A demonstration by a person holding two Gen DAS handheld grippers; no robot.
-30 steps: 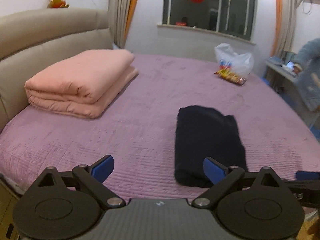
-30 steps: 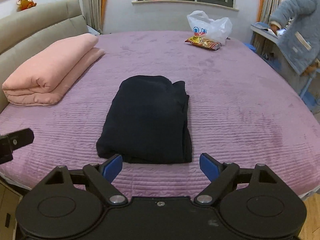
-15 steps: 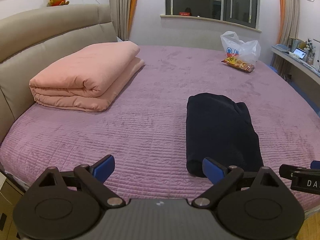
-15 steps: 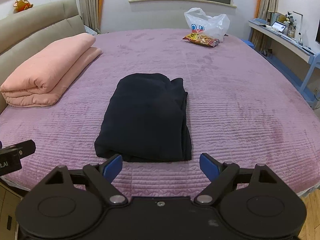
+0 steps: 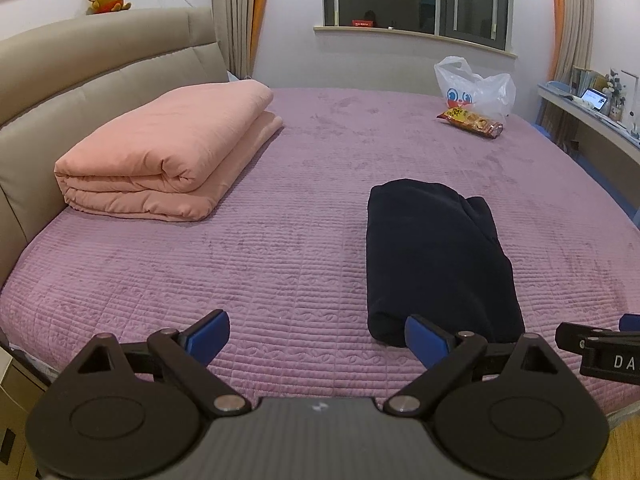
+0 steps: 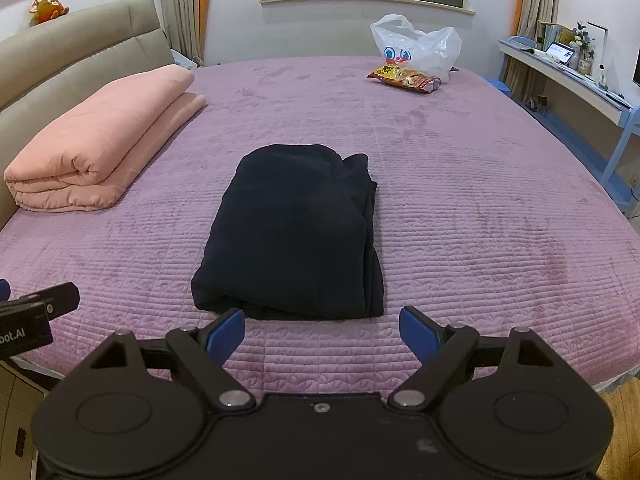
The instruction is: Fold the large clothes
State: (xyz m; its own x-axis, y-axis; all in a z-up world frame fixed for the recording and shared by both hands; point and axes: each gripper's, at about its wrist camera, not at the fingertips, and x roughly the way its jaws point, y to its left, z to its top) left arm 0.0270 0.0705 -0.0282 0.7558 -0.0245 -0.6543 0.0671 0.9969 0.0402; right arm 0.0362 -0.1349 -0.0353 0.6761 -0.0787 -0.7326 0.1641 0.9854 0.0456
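Both grippers spread wide, nothing between the fingers. Left gripper [image 5: 316, 334] sits at the near edge of the bed [image 5: 280, 240], blue pads over the purple quilted cover; its right pad overlaps the near left corner of the dark garment [image 5: 436, 256] in view, contact can't be confirmed. Right gripper [image 6: 322, 330] is lined up just short of the garment's [image 6: 296, 232] near edge, pads either side of it, not touching.

Garment is navy/black, folded into a compact rectangle, lying flat mid-bed toward the near edge, long axis running away from the cameras. Some layers stick out along its right side.

Folded pink duvet [image 5: 168, 152] sits far left against the beige headboard [image 5: 80, 64], well apart from the garment. White plastic bag [image 6: 416, 46] with a snack packet [image 6: 404, 77] just in front of it at the far side near the window. Plush toy [image 5: 107, 0] on top of the headboard. Desk shelf [image 6: 568, 76] along the right wall.
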